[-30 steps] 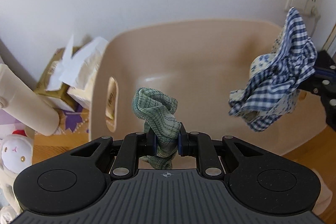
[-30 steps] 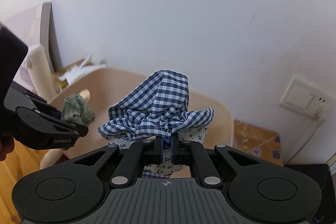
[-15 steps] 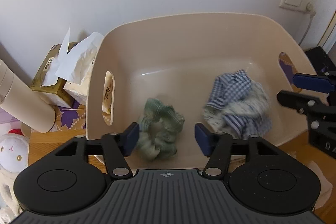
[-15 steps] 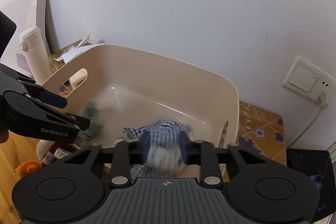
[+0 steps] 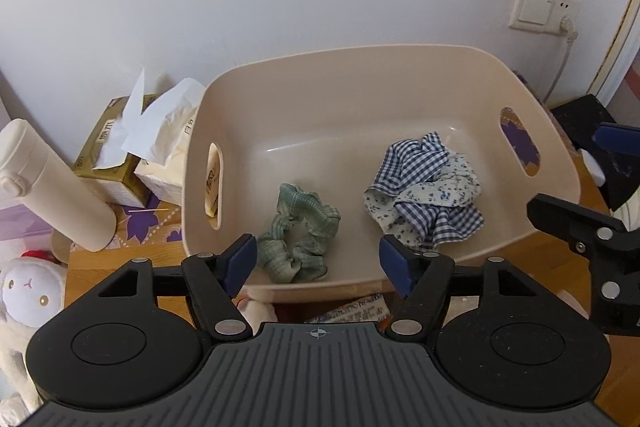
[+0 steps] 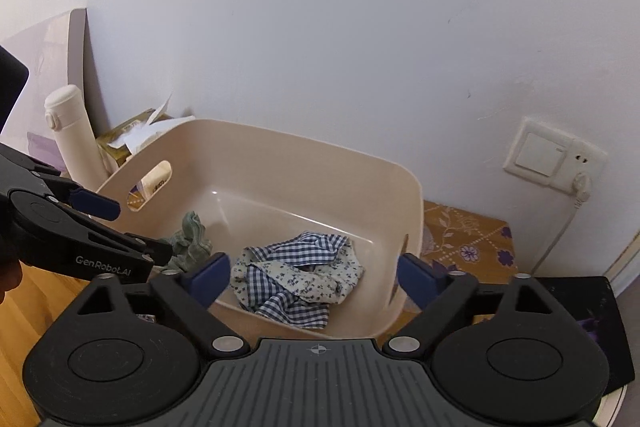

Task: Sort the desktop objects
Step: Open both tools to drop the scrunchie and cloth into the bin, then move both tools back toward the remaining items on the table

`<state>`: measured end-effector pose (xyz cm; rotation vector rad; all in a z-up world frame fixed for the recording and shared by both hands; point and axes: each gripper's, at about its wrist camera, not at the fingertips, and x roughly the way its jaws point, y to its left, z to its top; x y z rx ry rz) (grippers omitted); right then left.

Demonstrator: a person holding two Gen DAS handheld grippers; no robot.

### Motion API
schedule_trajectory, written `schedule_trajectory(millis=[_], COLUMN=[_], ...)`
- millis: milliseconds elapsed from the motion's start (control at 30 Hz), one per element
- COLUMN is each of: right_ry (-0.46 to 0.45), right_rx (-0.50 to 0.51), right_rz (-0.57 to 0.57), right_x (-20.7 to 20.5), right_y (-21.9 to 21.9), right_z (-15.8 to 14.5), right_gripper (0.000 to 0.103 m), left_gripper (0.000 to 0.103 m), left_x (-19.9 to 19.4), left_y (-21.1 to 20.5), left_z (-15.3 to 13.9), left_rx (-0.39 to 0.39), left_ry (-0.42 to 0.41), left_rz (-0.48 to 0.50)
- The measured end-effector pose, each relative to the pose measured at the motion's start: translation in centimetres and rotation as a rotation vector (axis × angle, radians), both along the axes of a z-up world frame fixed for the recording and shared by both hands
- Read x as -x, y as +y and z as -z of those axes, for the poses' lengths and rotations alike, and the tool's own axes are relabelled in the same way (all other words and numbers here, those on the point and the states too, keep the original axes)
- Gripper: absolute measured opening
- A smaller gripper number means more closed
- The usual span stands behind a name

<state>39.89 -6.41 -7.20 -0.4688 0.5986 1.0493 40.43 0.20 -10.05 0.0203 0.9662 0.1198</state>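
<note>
Plush toy (image 5: 28, 297) beside thermos (image 5: 48, 183), left wrist view only.

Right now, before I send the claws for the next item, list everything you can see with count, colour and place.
bin: 1, beige, against the wall
green scrunchie: 1, in the bin, left side
checked scrunchie: 1, blue-white with floral cloth, in the bin, right side
tissue packs: 2, gold and cream, left of the bin
bottle: 1, cream, left of the tissue packs
plush toy: 1, white, far left
wall socket: 1, cream, cable plugged in
left claw: 1, black, open, empty
right claw: 1, black, open, empty
</note>
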Motion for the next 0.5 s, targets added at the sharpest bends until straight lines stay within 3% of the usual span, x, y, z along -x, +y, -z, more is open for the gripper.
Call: schedule_trajectory(millis=[200, 500], right_ry=[-0.017, -0.046], right_rx=[-0.016, -0.015], right_rz=[0.025, 0.057], right_x=[1.1, 3.0], right_y=[-1.7, -4.8], right_z=[-1.1, -2.4], right_gripper=[0.103, 0.103], left_gripper=[0.073, 0.073], left_x=[2.1, 5.2], left_y=[0.0, 0.6], left_z=[-1.4, -2.5], left_rx=[0.004, 0.012], left_ry=[-0.024, -0.049], left_rz=[0.007, -0.002])
